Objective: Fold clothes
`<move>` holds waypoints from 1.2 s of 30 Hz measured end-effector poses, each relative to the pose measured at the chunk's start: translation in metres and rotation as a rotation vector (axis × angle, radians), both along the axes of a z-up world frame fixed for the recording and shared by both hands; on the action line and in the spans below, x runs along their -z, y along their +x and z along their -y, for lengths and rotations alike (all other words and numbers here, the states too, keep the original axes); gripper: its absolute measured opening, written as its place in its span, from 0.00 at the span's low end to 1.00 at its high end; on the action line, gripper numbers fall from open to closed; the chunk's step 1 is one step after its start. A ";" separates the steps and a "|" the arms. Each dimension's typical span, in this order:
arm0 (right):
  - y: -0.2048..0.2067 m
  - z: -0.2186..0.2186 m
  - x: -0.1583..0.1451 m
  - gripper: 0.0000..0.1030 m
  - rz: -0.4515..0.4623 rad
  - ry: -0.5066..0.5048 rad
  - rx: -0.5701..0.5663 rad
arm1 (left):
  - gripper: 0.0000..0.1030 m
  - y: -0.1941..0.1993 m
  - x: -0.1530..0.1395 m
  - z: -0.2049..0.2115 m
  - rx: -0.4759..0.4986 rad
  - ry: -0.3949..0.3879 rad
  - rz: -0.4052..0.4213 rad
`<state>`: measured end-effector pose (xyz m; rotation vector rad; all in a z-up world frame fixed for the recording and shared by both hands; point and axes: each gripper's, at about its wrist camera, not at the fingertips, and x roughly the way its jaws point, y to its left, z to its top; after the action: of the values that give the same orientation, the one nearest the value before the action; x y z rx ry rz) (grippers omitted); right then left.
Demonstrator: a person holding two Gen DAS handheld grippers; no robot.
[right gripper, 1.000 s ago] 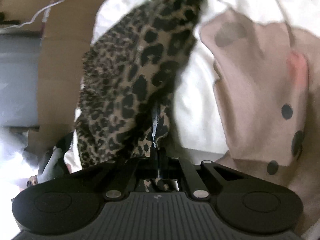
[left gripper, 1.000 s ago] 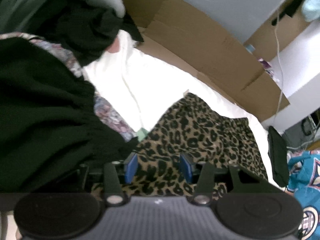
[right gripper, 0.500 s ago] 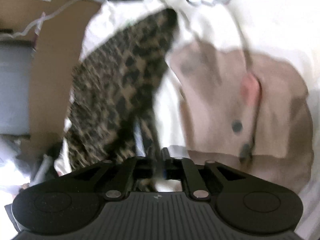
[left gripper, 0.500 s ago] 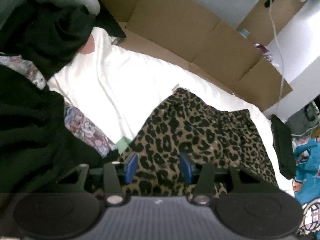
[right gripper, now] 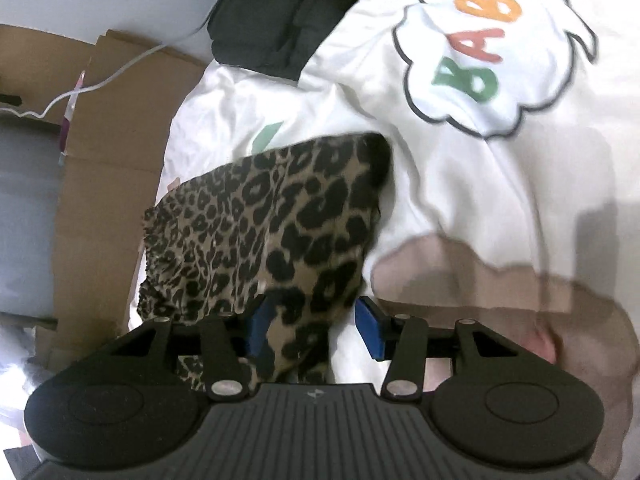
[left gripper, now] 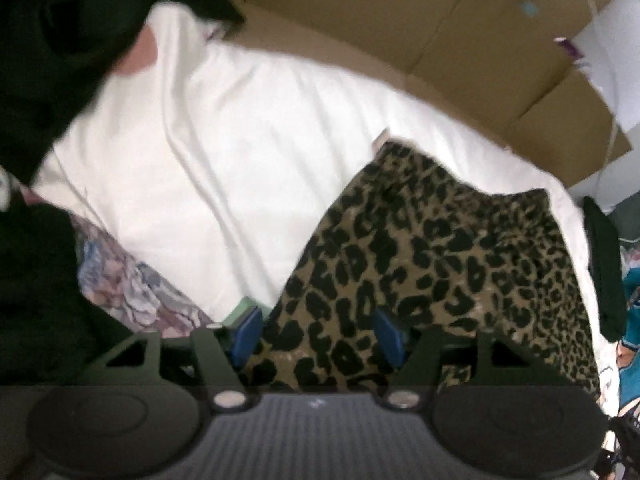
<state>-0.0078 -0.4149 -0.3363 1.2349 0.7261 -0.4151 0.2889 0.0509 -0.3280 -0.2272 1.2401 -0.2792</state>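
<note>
Tan garment point(left gripper: 432, 264) with black leopard spots on a white sheet point(left gripper: 224, 152); black clothes point(left gripper: 48, 40) far left; floral fabric point(left gripper: 120, 280) (pink and blue) near left; brown cardboard point(left gripper: 460, 32) beyond.

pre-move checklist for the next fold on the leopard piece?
1. Left gripper open: ok.
2. Right gripper open: ok.
3. Leopard garment between the left fingers: ok; contact: cannot tell.
4. Leopard cloth against the right gripper's left-hand finger: ok; the other finger is off the cloth.
5. Garment lying flat on the white sheet: not ok, it is bunched.
6. Black clothes clear of the garment: cannot tell.
</note>
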 end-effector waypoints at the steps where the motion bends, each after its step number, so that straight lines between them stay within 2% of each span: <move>1: 0.003 0.004 0.000 0.42 0.003 -0.005 -0.001 | 0.61 0.001 0.005 0.002 0.010 0.006 -0.013; 2: 0.005 0.007 -0.001 0.26 0.005 -0.010 -0.002 | 0.58 0.001 0.009 0.004 0.027 0.015 -0.022; 3: 0.008 0.011 -0.001 0.17 0.008 -0.015 -0.003 | 0.54 0.001 0.012 0.006 0.046 0.027 -0.030; 4: 0.011 0.014 -0.001 0.04 0.010 -0.020 -0.004 | 0.39 0.000 0.016 0.009 0.065 0.047 -0.034; 5: 0.014 0.016 -0.004 0.03 0.012 -0.031 -0.011 | 0.26 0.000 0.018 0.012 0.080 0.070 -0.032; 7: 0.018 0.023 -0.009 0.01 0.011 -0.055 -0.007 | 0.12 -0.001 0.020 0.013 0.089 0.093 -0.021; 8: 0.020 0.026 -0.012 0.01 0.011 -0.066 -0.005 | 0.08 -0.001 0.020 0.013 0.089 0.100 -0.014; 10: 0.022 0.034 -0.016 0.01 0.013 -0.083 0.011 | 0.06 -0.002 0.017 0.013 0.088 0.126 0.012; 13: 0.022 0.044 -0.018 0.02 -0.001 -0.106 0.021 | 0.05 -0.001 0.008 0.010 0.069 0.171 0.064; 15: 0.025 0.049 -0.019 0.03 -0.026 -0.124 -0.010 | 0.08 0.000 0.005 0.010 0.079 0.196 0.070; 17: 0.030 0.052 -0.021 0.06 -0.052 -0.169 -0.082 | 0.19 0.001 0.003 0.011 0.077 0.215 0.054; 20: 0.041 0.055 -0.028 0.08 -0.121 -0.282 -0.216 | 0.36 -0.006 -0.010 0.010 0.040 0.228 0.082; 22: 0.046 0.061 -0.033 0.08 -0.160 -0.315 -0.268 | 0.37 -0.012 -0.021 0.011 0.040 0.224 0.112; 25: 0.053 0.068 -0.045 0.10 -0.169 -0.355 -0.363 | 0.37 -0.022 -0.040 0.025 0.064 0.240 0.156; 27: 0.052 0.073 -0.046 0.22 -0.173 -0.323 -0.401 | 0.37 -0.028 -0.053 0.038 0.088 0.216 0.180; 30: 0.051 0.076 -0.054 0.27 -0.198 -0.347 -0.484 | 0.40 -0.040 -0.073 0.062 0.121 0.157 0.203; 31: 0.051 0.076 -0.056 0.29 -0.203 -0.357 -0.506 | 0.44 -0.046 -0.080 0.072 0.137 0.139 0.209; 34: 0.052 0.077 -0.060 0.32 -0.213 -0.372 -0.542 | 0.47 -0.066 -0.088 0.101 0.190 0.089 0.221; 35: 0.053 0.077 -0.062 0.40 -0.212 -0.388 -0.560 | 0.48 -0.073 -0.089 0.112 0.209 0.074 0.221; 36: 0.054 0.076 -0.064 0.42 -0.210 -0.405 -0.577 | 0.49 -0.082 -0.091 0.122 0.234 0.063 0.224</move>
<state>0.0461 -0.4913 -0.2720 0.5679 1.0761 -0.1967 0.2072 -0.0711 -0.2374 0.0053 1.0512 -0.4550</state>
